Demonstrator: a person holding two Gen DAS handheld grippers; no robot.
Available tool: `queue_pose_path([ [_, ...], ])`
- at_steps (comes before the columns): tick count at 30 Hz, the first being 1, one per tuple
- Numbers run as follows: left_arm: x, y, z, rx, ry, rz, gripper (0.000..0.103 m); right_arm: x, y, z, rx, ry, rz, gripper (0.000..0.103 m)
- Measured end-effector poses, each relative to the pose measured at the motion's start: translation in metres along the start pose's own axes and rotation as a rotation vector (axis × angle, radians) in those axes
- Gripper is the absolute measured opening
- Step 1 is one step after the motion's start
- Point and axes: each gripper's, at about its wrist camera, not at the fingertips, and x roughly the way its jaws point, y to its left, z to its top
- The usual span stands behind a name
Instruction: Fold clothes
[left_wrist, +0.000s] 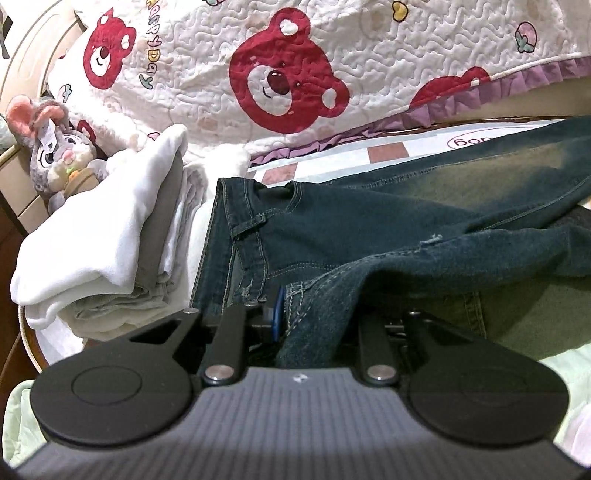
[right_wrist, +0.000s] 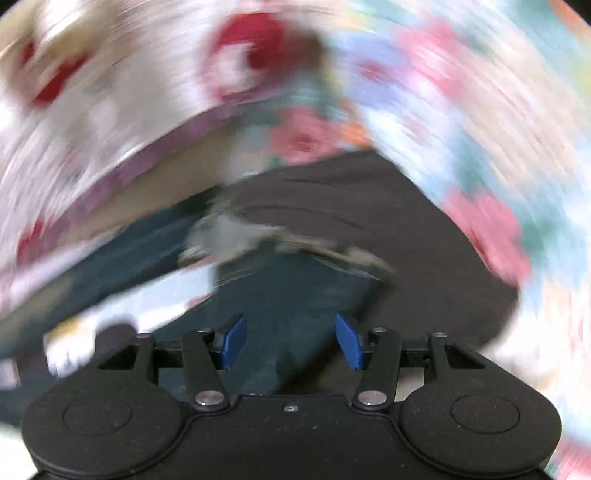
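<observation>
Both tongs (left_wrist: 314, 314) (right_wrist: 291, 341) astride jeans (left_wrist: 369, 229).

The left claw (left_wrist: 310, 317) sits low at 6 o'clock in its view, jaws closed on a fold of denim, only one blue pad (left_wrist: 279, 312) showing. The right claw (right_wrist: 291, 341), also at 6 o'clock, holds its blue pads (right_wrist: 233, 341) spread apart, denim between them ungripped.

Heavy motion blur. Right gripper (right_wrist: 291, 341) jaws apart, blue pads (right_wrist: 347, 341) either side of dark denim jeans (right_wrist: 288, 299); no clamp visible.
</observation>
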Motion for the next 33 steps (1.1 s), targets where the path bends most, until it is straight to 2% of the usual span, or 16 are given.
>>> queue_pose_path([
  [4, -0.001, -0.006, -0.004, 0.041, 0.010, 0.014, 0.017, 0.006, -0.017, 0.009, 0.086, -0.064, 0.056, 0.060],
  [5, -0.003, -0.006, -0.004, 0.042, 0.010, 0.017, 0.016, 0.008, -0.021, 0.012, 0.108, -0.080, 0.070, 0.037],
  [6, -0.004, -0.005, -0.005, 0.043, 0.009, 0.020, 0.016, 0.009, -0.025, 0.014, 0.129, -0.096, 0.083, 0.008],
  [7, -0.007, -0.002, -0.005, 0.029, 0.005, 0.019, 0.015, 0.011, -0.030, 0.016, 0.151, -0.113, 0.097, 0.006],
  [11, -0.021, 0.017, 0.007, -0.074, -0.023, 0.013, 0.015, 0.017, -0.047, 0.026, 0.237, -0.177, 0.153, 0.006],
  [13, -0.028, 0.030, 0.015, -0.152, -0.041, 0.002, 0.015, 0.010, -0.034, 0.061, 0.211, -0.249, 0.167, 0.006],
  [15, -0.031, 0.042, 0.023, -0.222, -0.047, 0.002, 0.015, 0.015, -0.023, 0.095, 0.184, -0.296, 0.138, 0.006],
  [19, -0.020, 0.059, 0.039, -0.254, -0.059, 0.027, 0.014, 0.052, -0.002, 0.153, 0.202, -0.341, 0.085, 0.006],
  [22, 0.005, 0.057, 0.054, -0.211, -0.034, 0.034, 0.014, 0.099, 0.020, 0.183, 0.222, -0.327, 0.062, 0.006],
  [30, 0.076, 0.048, 0.096, -0.081, 0.043, 0.049, 0.014, 0.246, 0.077, 0.220, 0.235, -0.115, -0.151, 0.005],
  [33, 0.102, 0.045, 0.109, -0.034, 0.069, 0.043, 0.014, 0.293, 0.090, 0.225, 0.195, -0.035, -0.218, 0.005],
])
